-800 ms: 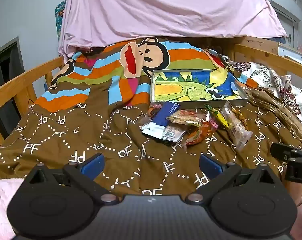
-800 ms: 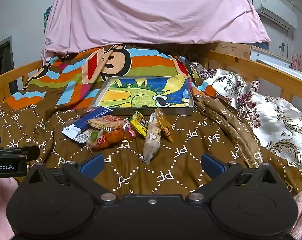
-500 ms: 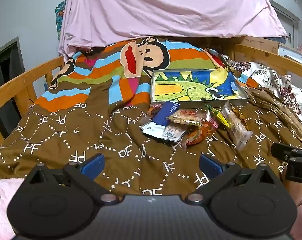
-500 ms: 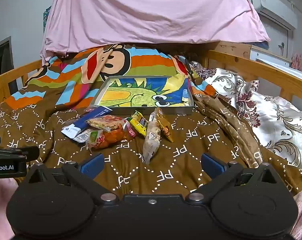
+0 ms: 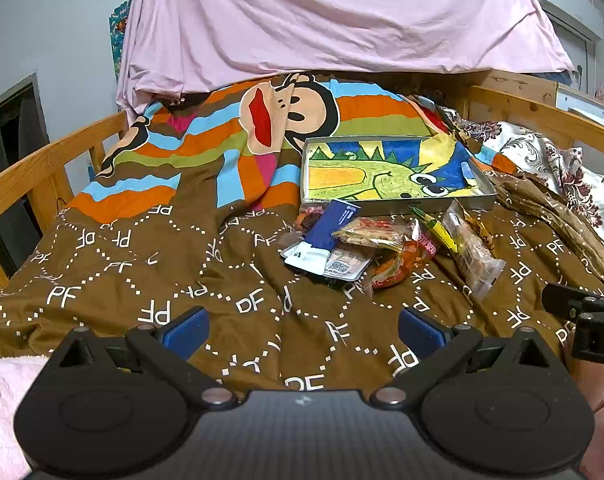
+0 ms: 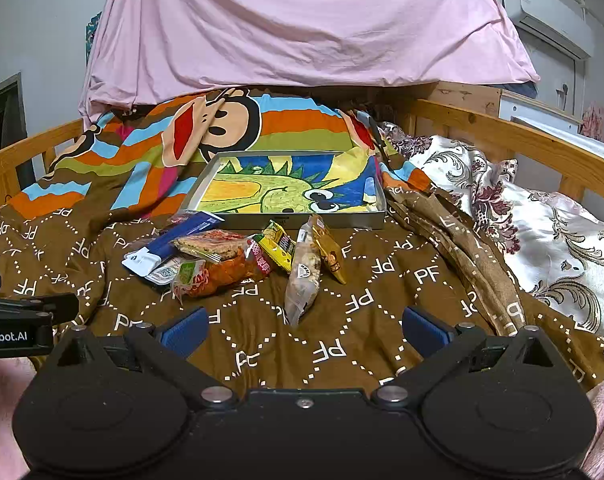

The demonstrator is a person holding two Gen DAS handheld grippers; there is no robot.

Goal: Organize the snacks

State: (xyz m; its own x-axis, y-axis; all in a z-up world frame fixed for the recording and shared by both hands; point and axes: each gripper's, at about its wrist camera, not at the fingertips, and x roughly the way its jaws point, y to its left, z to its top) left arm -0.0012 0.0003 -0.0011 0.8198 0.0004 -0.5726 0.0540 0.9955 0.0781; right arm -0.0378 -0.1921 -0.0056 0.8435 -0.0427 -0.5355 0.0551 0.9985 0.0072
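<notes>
Several snack packets lie in a pile on the brown quilt: a blue packet, an orange-red packet, a yellow bar and a clear bag of biscuits. Behind them sits a metal tray with a dinosaur picture inside. My left gripper is open and empty, low over the quilt, short of the pile. My right gripper is open and empty, just short of the clear bag.
Wooden bed rails run along both sides. A pink sheet hangs behind the tray. A silky floral cover lies at the right. The striped monkey blanket rises behind the pile.
</notes>
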